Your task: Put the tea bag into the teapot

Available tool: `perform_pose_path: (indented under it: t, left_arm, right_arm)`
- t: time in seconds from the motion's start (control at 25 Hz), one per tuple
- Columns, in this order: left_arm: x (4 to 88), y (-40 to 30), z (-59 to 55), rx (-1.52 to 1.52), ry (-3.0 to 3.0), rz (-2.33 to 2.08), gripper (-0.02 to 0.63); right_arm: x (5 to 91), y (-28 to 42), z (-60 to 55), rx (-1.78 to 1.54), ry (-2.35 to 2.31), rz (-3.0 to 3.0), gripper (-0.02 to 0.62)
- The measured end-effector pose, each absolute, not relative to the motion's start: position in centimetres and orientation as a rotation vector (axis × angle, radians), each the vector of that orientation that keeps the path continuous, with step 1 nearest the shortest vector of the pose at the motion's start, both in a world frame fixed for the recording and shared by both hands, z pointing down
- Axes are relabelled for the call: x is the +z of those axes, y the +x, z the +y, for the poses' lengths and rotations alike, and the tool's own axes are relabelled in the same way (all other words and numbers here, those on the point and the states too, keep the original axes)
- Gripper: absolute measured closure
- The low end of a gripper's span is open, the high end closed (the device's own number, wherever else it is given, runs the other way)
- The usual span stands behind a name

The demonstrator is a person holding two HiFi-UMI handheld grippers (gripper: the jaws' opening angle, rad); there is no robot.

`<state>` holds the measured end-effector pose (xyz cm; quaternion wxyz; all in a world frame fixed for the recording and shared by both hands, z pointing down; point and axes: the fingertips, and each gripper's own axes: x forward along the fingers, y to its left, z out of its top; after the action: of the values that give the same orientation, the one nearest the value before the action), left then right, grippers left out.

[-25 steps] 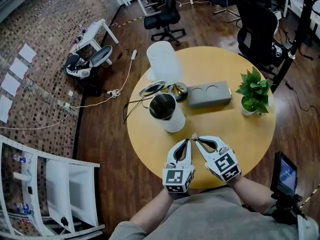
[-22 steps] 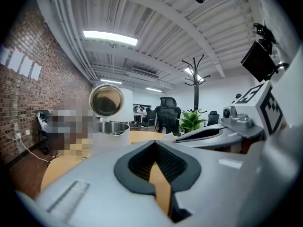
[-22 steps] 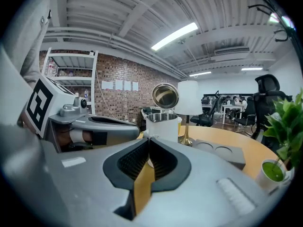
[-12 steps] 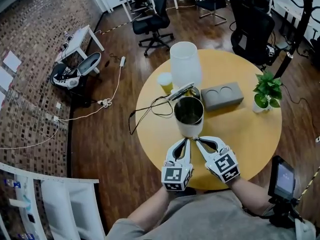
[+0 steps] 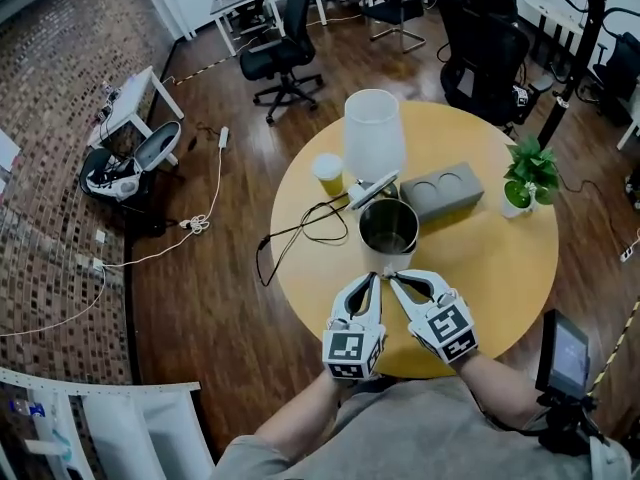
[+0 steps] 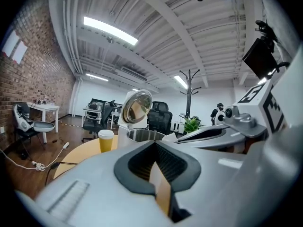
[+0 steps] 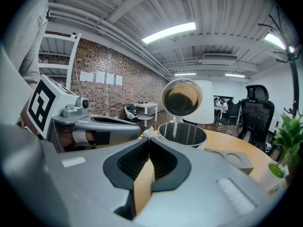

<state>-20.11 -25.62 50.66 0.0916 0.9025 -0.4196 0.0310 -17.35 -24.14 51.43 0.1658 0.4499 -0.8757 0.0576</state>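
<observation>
The teapot (image 5: 388, 230) is a white pot with a steel inside, and its lid (image 5: 372, 188) stands tipped open. It sits on the round wooden table (image 5: 500, 268), just beyond both gripper tips. My left gripper (image 5: 374, 278) and right gripper (image 5: 393, 276) meet tip to tip in front of its base. Each is shut on a tan paper tea bag: it shows between the left jaws (image 6: 161, 183) and between the right jaws (image 7: 143, 186). From the right gripper view the open teapot (image 7: 182, 134) is straight ahead, with its lid (image 7: 182, 97) above.
Behind the teapot stand a tall white cylinder (image 5: 374, 133), a yellow cup (image 5: 328, 173) and a grey box with two round hollows (image 5: 440, 190). A potted plant (image 5: 528, 173) is at the table's right edge. A black cable (image 5: 300, 223) runs off the left side. Office chairs stand beyond.
The head view has swung round. The teapot, earlier ahead and to the left of the joined tips, now stands straight in front of them and closer. Both grippers stay shut, tips together.
</observation>
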Motion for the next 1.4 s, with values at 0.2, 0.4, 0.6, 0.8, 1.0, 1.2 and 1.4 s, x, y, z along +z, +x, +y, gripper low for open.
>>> perform_pose_path:
  t: [0.2,0.4,0.6,0.8,1.0,1.2,1.4]
  left_arm:
    - [49.9,-19.6,-26.5,0.072,2.697,-1.243,0.604]
    - [49.0,-19.3,-28.1,0.04,2.704,-1.268,0.604]
    - [48.1,-18.9,-29.8,0.029,2.712,-1.295,0.604]
    - [47.4,-18.7,-31.5,0.024,2.72,-1.317,0.604]
    - [46.9,-18.8,-32.8,0.018,2.722,-1.331,0.604]
    - [47.6,-18.7,-33.9,0.033,2.706,-1.329,0.604]
    - [48.7,-18.8,-34.7,0.043,2.685,-1.343,0.604]
  right_arm:
    - [50.6,-16.9,-25.2,0.131,1.286,-2.491,0.577]
    - [49.3,-16.2,-27.0,0.077,1.282,-2.494,0.577]
    - [48.1,-15.2,-29.2,0.033,1.278,-2.499,0.577]
    - [46.8,-14.8,-31.4,-0.013,1.266,-2.503,0.577]
    - [46.3,-15.1,-33.0,-0.036,1.242,-2.505,0.577]
    - [47.2,-14.9,-34.4,-0.025,1.214,-2.492,0.577]
    - [48.7,-14.5,-35.6,-0.006,1.172,-2.457,0.578]
